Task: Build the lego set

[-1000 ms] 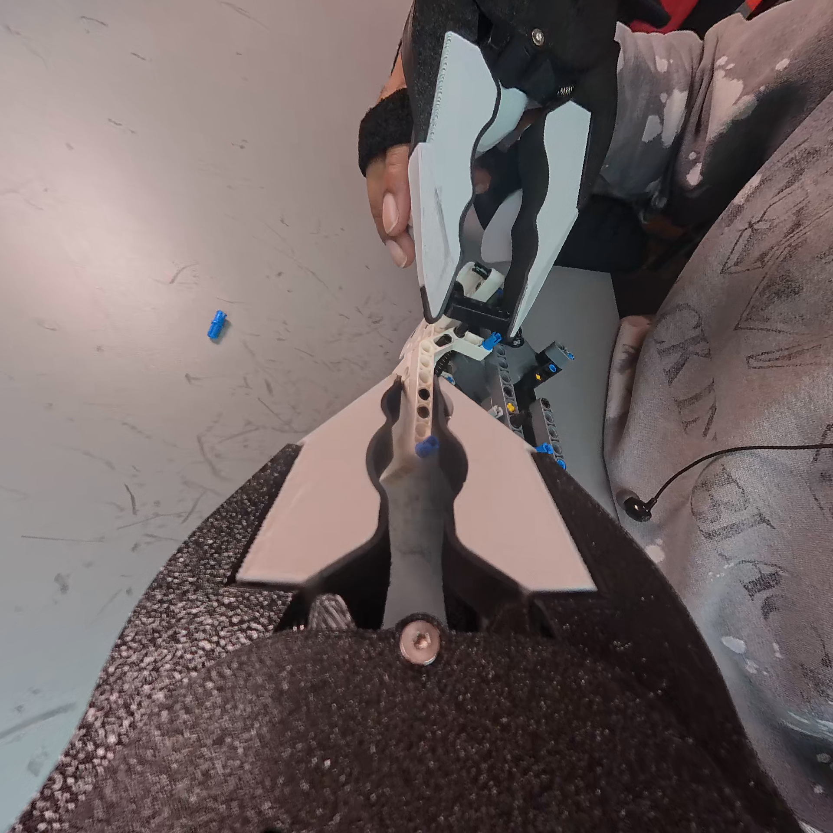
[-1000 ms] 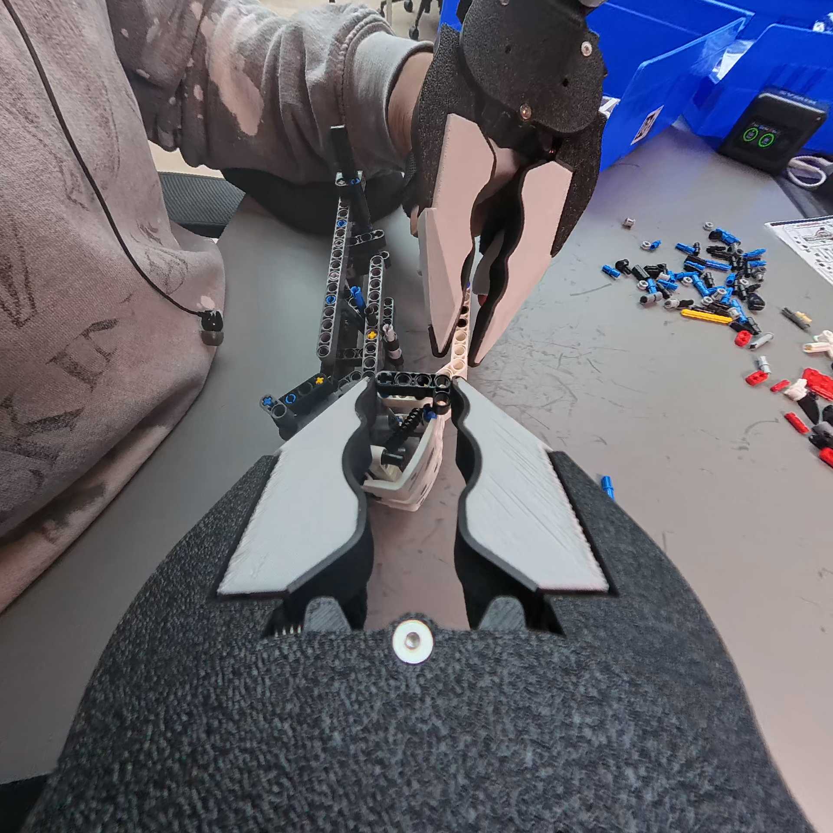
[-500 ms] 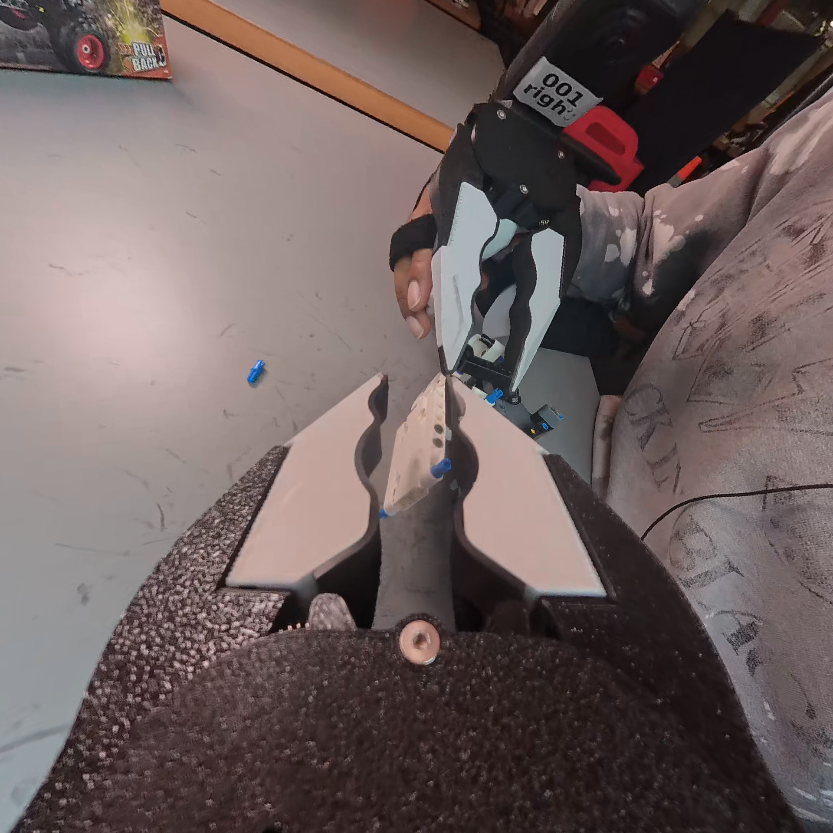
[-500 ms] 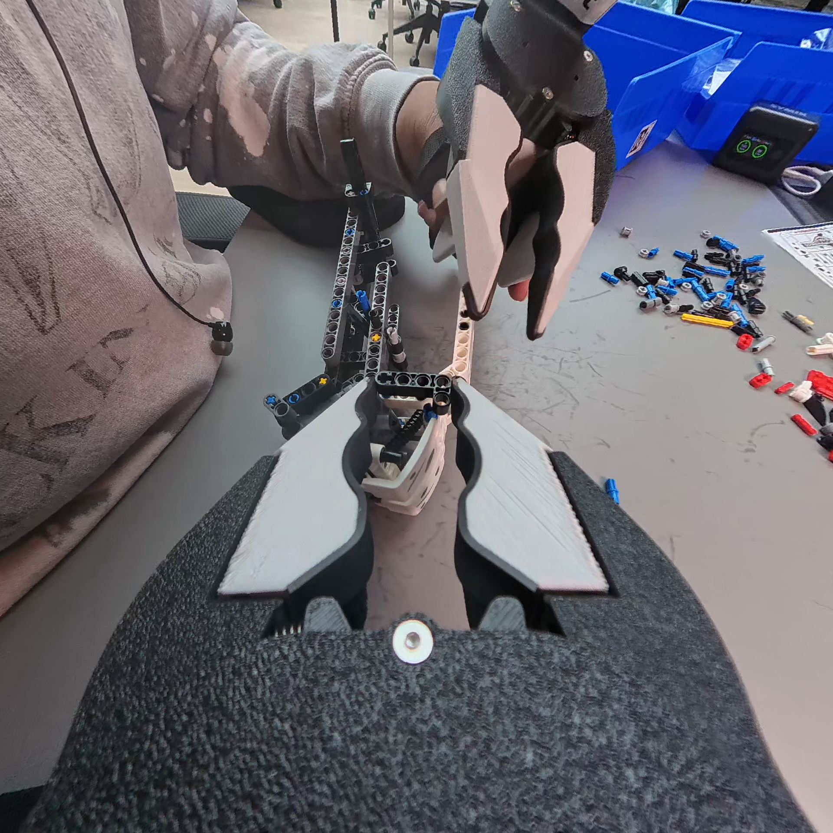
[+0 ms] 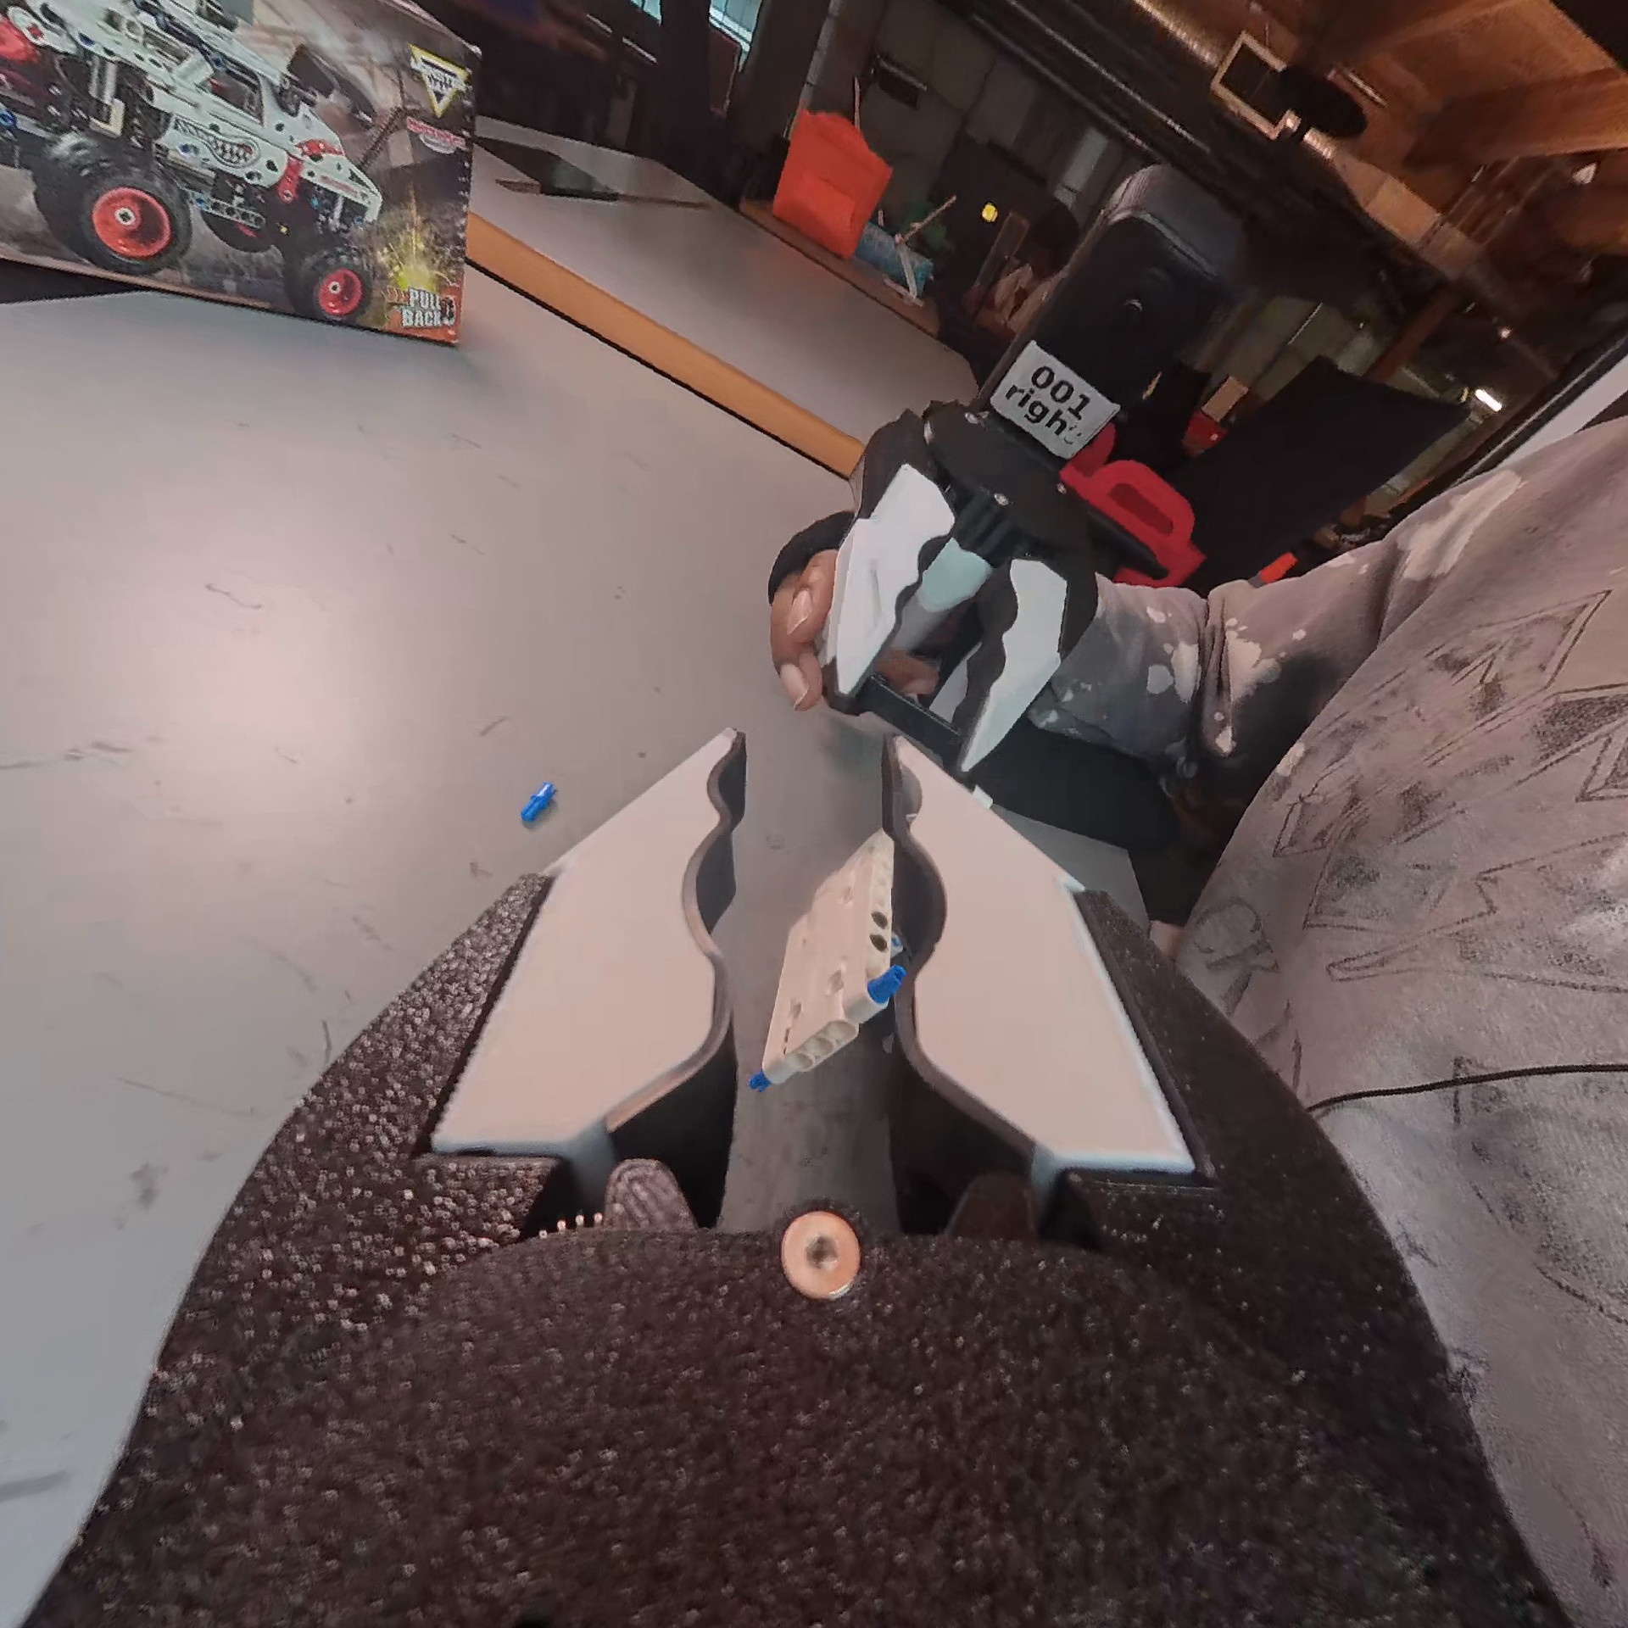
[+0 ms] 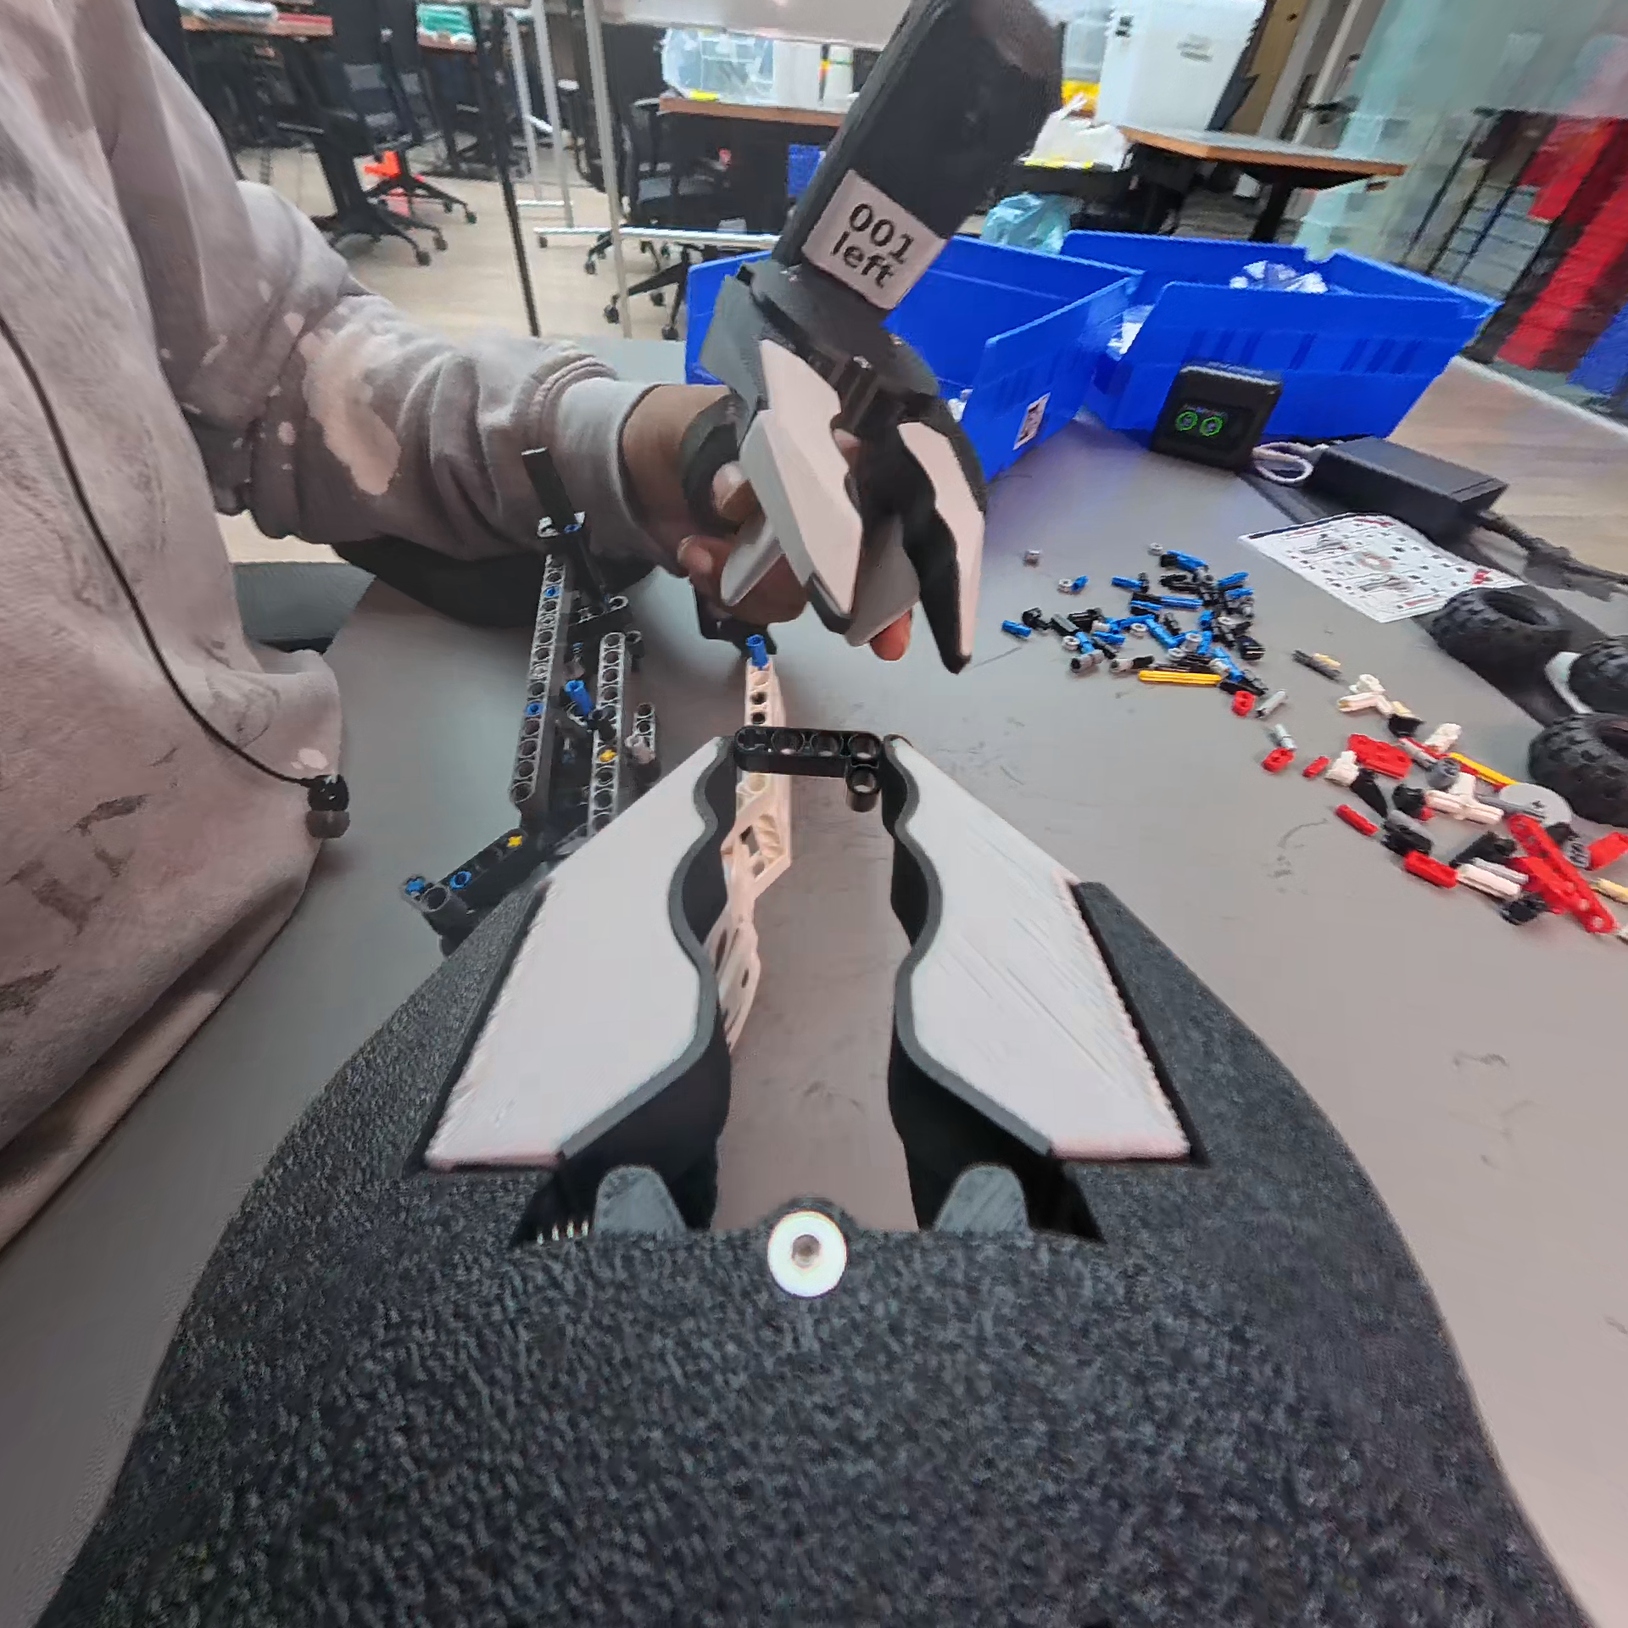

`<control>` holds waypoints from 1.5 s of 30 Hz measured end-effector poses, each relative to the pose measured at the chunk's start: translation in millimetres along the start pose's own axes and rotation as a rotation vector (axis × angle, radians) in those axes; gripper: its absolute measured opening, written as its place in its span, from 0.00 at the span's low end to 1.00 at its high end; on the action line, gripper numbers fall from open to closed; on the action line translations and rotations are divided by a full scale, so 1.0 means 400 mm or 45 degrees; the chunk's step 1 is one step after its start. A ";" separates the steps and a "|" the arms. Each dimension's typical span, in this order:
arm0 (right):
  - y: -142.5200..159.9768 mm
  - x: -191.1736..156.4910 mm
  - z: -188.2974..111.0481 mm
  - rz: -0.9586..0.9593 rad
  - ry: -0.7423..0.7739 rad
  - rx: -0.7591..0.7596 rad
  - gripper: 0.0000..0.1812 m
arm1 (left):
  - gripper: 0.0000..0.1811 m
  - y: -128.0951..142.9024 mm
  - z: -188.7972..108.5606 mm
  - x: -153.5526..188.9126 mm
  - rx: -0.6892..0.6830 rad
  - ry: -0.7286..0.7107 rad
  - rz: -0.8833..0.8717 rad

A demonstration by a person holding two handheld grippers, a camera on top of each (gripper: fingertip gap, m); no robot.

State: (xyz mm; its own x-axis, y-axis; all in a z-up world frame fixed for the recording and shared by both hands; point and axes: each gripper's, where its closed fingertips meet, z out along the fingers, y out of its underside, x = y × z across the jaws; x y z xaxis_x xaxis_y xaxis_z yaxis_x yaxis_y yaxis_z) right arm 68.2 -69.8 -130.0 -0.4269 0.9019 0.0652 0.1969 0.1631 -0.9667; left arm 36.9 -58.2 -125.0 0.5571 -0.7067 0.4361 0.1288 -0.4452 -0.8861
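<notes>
My left gripper (image 5: 812, 747) is open, its jaws wide apart. A white Lego panel (image 5: 832, 965) with blue pins shows between them, close to the right finger and not gripped. In the right wrist view the left gripper (image 6: 916, 630) hangs above the table over the panel's far end (image 6: 762, 705). My right gripper (image 6: 802, 749) is shut on a black L-shaped beam (image 6: 806, 743) held across its fingertips. The white panel runs along its left finger. I cannot tell whether panel and beam are joined. The right gripper also shows in the left wrist view (image 5: 907, 714).
A dark grey beam chassis (image 6: 573, 705) lies by the person's sleeve. Loose blue and black pieces (image 6: 1163, 617), red and white pieces (image 6: 1454, 828), tyres (image 6: 1586, 705), an instruction sheet (image 6: 1374, 564) and blue bins (image 6: 1233, 326) are right. The set's box (image 5: 229, 159) and a blue pin (image 5: 537, 802) are left.
My left gripper was shut on the white panel, then opened, let it go and rose away. My right gripper kept the black beam, and the panel now lies along its left finger.
</notes>
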 end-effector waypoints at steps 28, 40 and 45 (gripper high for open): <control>-0.033 0.094 0.088 -0.489 0.478 -0.111 0.18 | 0.05 -0.015 -0.003 -0.010 0.102 0.064 -0.355; -0.101 0.070 0.075 -0.414 0.445 0.083 0.18 | 0.04 -0.063 -0.043 0.042 0.215 0.317 -0.426; -0.106 0.055 0.080 -0.414 0.416 0.104 0.18 | 0.04 -0.066 -0.042 0.054 0.237 0.395 -0.477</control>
State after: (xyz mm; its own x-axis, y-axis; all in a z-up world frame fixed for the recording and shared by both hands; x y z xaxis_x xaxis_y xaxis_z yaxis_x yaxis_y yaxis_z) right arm 22.1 -69.4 -95.6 -0.1517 0.8901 0.4297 0.0230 0.4378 -0.8988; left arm 31.7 -71.0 -89.6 0.1788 -0.6597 0.7299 0.4322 -0.6138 -0.6606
